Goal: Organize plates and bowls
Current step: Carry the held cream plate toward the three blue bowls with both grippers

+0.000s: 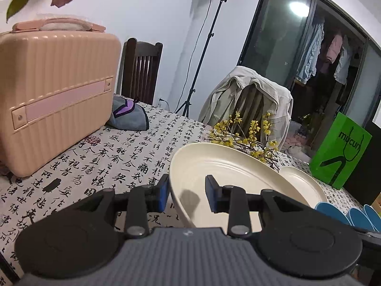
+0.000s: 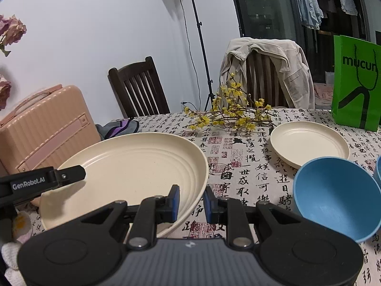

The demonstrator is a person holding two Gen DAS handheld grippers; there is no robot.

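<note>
Both grippers clamp the large cream plate: the left gripper (image 1: 187, 194) on its left rim, the right gripper (image 2: 191, 205) on its right rim. The large cream plate (image 2: 133, 166) hangs between them, tilted above the bench (image 2: 238, 147). The small plate (image 2: 309, 143) lies ahead-right of the right gripper, which is nearer.

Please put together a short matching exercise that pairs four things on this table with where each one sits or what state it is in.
Things:
1. large cream plate
2. small cream plate
3. blue bowl
4. green paper bag

Places or states:
A. standing upright at the far right of the table
B. lying alone on the tablecloth, just in front of the yellow flower branch
C. gripped at opposite rims by the left gripper and the right gripper
D. tipped, its opening facing the right wrist camera, near right

Pairs: 1-C, 2-B, 3-D, 4-A
</note>
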